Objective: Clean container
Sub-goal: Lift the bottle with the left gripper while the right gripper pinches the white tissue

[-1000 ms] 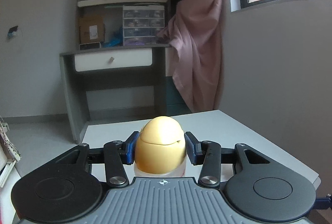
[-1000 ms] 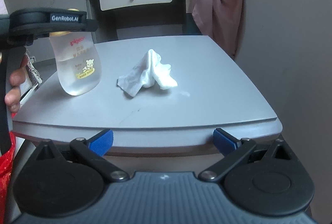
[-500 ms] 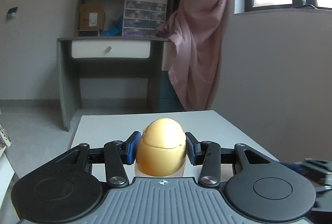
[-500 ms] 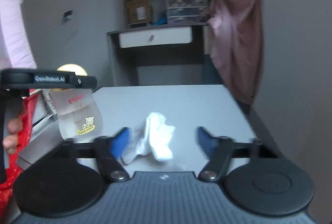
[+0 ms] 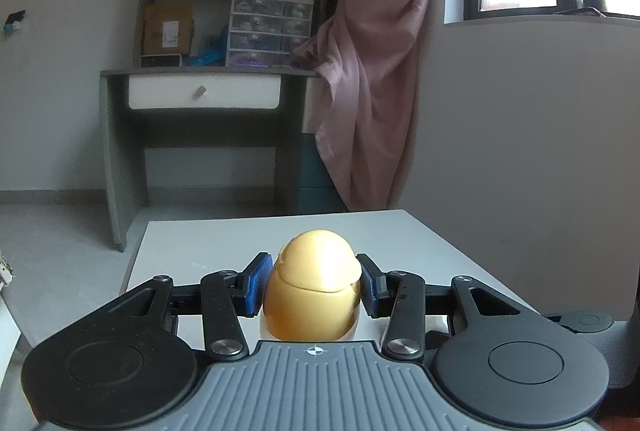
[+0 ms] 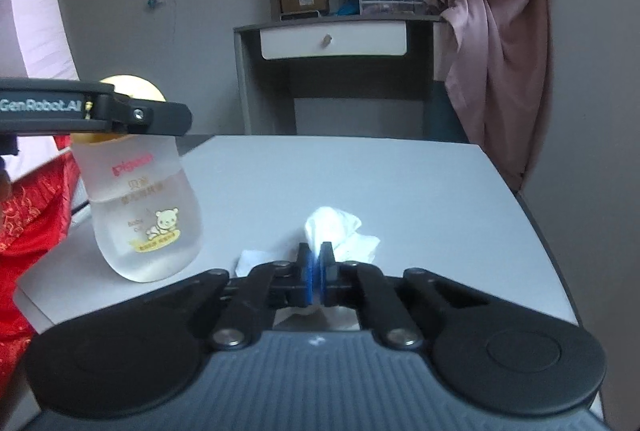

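Your left gripper (image 5: 312,287) is clamping the baby bottle (image 6: 146,215) by its yellow cap (image 5: 314,291); only the right wrist view is showing its clear body above the worktop (image 6: 360,183). Your right gripper (image 6: 316,267) has just been closing, its fingers pinching the white cloth (image 6: 340,231), which they are partly hiding.

Left wrist view: sits just behind its own fingers, close over the near end of the grey table (image 5: 420,243), facing across it toward the desk (image 5: 208,87) and curtain (image 5: 372,71) at the far wall.

Right wrist view: also low and close at the table (image 6: 360,175) edge, facing the same desk (image 6: 332,35) and curtain (image 6: 496,31), set off to the right; the left gripper (image 6: 92,111) enters from its left edge.

Shared: tabletop, desk, curtain.
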Available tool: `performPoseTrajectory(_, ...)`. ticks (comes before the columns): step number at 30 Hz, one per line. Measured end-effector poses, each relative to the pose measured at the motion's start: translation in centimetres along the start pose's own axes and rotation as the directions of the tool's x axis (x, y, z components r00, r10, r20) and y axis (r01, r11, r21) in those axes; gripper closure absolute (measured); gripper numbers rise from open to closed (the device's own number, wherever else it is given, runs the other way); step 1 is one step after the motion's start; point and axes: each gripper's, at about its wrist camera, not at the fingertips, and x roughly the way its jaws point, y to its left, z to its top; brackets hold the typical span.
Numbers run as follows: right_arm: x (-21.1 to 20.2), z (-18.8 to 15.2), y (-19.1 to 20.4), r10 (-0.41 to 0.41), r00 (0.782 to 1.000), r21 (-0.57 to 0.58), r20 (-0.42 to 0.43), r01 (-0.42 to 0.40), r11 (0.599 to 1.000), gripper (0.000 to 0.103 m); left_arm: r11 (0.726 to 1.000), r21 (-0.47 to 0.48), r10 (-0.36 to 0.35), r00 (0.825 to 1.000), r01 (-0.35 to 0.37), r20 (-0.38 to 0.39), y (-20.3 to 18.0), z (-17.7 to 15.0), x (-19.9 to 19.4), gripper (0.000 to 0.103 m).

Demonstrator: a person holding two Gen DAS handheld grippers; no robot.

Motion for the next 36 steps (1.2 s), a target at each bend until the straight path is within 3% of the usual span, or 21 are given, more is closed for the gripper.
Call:
performPoseTrajectory(5, -0.9, -0.3, -0.6, 0.034, 0.999, 0.053, 0.019, -0.035, 0.998, 0.1, 1.0, -0.006, -0.008, 1.0, 0.008, -0.006, 0.3, 0.0, 0.0, 0.057)
performPoseTrajectory(8, -2.1, -0.3, -0.9, 0.124, 0.99, 0.089, 0.071, -0.13, 0.988, 0.1, 1.0, -0.011, -0.014, 1.0, 0.013, -0.011, 0.5, 0.1, 0.1, 0.057)
performPoseTrajectory(12, -3.0, -0.1, -0.1, 0.254, 0.96, 0.091, 0.117, -0.265, 0.96, 0.1, 1.0, -0.016, -0.015, 1.0, 0.015, -0.012, 0.6, 0.3, 0.2, 0.058)
performPoseTrajectory(16, -2.7, 0.3, 1.1, 0.335, 0.932, 0.087, 0.14, -0.348, 0.933, 0.1, 1.0, -0.007, -0.013, 1.0, 0.012, -0.018, 0.6, 0.5, 0.3, 0.058)
performPoseTrajectory(19, -3.0, 0.5, 1.4, 0.414, 0.888, 0.107, 0.199, -0.439, 0.892, 0.1, 1.0, -0.008, -0.016, 1.0, 0.016, -0.021, 0.7, 0.7, 0.3, 0.058)
performPoseTrajectory(21, -3.0, 0.7, 1.8, 0.438, 0.873, 0.106, 0.215, -0.466, 0.878, 0.1, 1.0, -0.005, -0.015, 1.0, 0.015, -0.024, 0.7, 0.8, 0.3, 0.058)
performPoseTrajectory(28, -1.2, 0.3, 1.8, 0.457, 0.87, 0.154, 0.183, -0.485, 0.861, 0.1, 1.0, -0.004, -0.004, 1.0, 0.004, -0.025, 0.8, 0.9, 0.2, 0.058)
performPoseTrajectory(36, 0.4, -1.5, 1.6, 0.446, 0.891, 0.22, 0.085, -0.453, 0.864, 0.1, 1.0, 0.0, -0.009, 1.0, 0.009, -0.027, 0.9, 1.0, 0.3, 0.058)
